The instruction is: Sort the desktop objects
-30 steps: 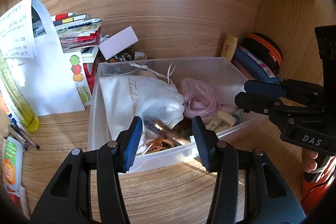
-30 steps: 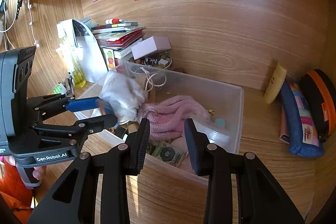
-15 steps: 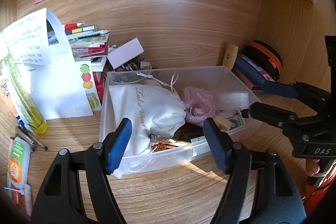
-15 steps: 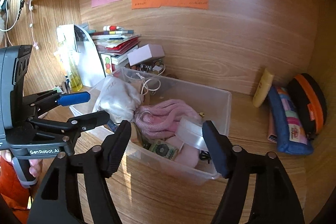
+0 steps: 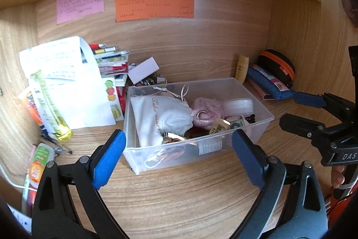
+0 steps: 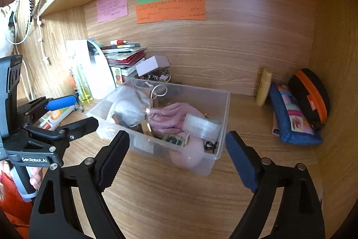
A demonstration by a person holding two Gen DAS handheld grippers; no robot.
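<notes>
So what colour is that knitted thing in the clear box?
Pink. The knitted thing shows best in the right wrist view, lying inside the clear box.

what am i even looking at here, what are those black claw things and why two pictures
The black claws are hand-held grippers: a person holds one in each hand, and each carries a wide-angle camera looking along its two fingers. So one picture is from the left gripper, the other from the right gripper; each also sees the other at its edge.

Both have just been opening and now stand wide, holding nothing.

Ahead on the wooden desk sits a clear plastic box with a white drawstring pouch, a pink knitted thing and small bits. Behind it lie stacked books, a blue pencil case and a black case with an orange zip. Coloured notes are stuck on the back wall.
</notes>
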